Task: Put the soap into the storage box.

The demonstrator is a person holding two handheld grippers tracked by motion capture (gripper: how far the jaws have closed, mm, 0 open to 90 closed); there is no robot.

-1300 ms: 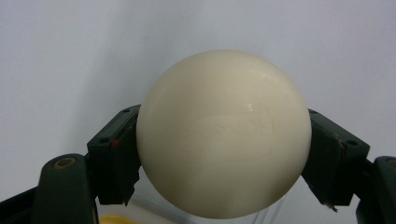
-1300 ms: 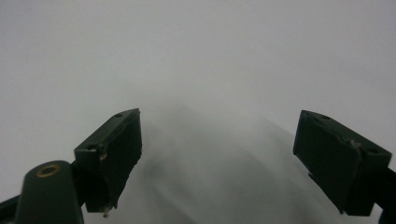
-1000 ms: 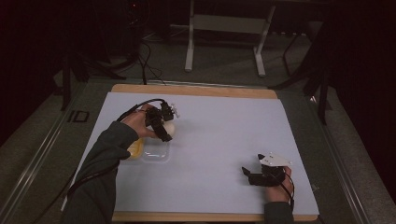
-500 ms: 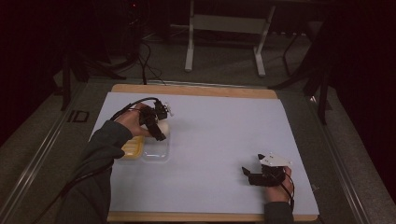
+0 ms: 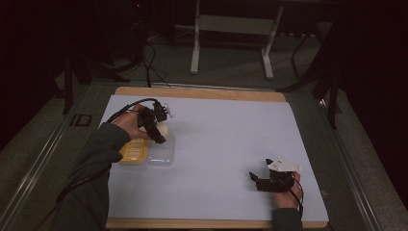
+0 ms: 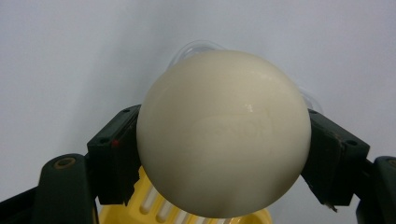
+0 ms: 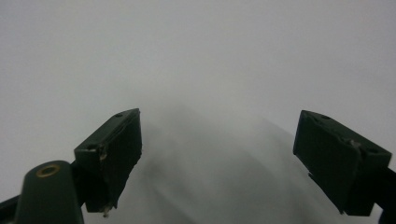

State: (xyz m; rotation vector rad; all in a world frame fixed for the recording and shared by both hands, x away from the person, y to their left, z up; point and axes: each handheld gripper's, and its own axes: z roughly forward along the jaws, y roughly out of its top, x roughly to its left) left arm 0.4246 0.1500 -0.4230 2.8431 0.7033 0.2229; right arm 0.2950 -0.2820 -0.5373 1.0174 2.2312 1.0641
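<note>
The left claw (image 6: 224, 154) grips a white egg (image 6: 223, 135) just above the yellow tray (image 5: 133, 153) on the desk (image 5: 231, 125). Far from the tray, the right claw (image 7: 224, 158) rests open and empty.

Dark green sleeve (image 5: 94, 159), black block fingers (image 7: 112, 154) with a brass-ringed screw, black cables.

A cream egg (image 6: 224, 135) sits between black tongs (image 6: 224, 154) over a yellow tray (image 5: 132, 152) on a pale blue-grey mat (image 5: 231, 139).
</note>
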